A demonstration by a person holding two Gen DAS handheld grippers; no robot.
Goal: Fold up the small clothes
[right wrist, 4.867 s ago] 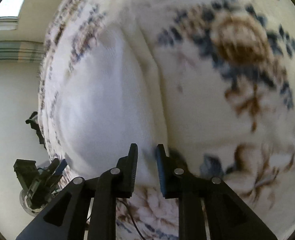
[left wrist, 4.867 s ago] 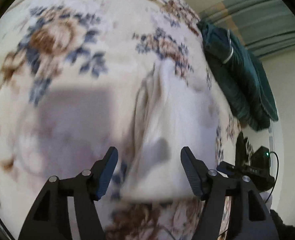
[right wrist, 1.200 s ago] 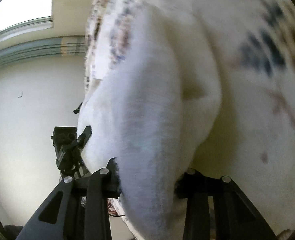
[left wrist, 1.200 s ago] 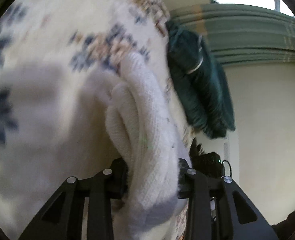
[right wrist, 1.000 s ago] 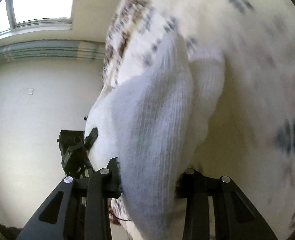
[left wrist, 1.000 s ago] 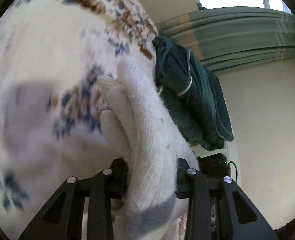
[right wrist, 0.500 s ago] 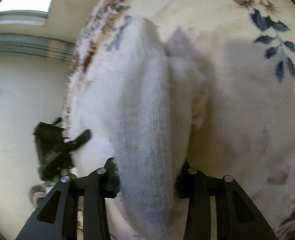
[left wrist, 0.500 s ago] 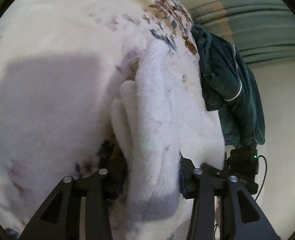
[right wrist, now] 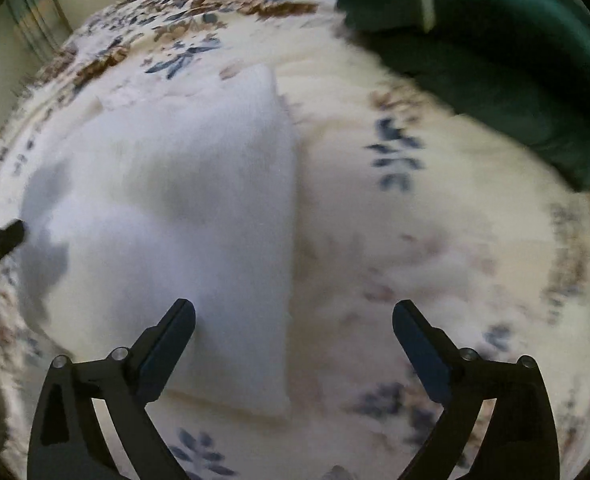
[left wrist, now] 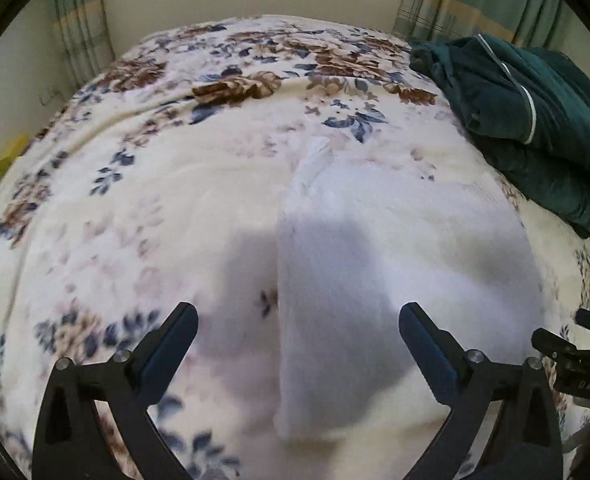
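Both your left gripper and right gripper hang spread above the soft, limp white garment on the floral blanket; pinch its near corners.

Bedroom at home: floral blanket on bed, curtains behind, green garment on it.

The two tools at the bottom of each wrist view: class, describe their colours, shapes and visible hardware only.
Each tool, left and right, is a matte black frame of angular linkage arms with triangular cut-outs. Small round silver pivot screws sit at the joints. The two fingers taper forward and carry flat dark blue pads on their inner faces. No cables, sleeves or markings show on them.
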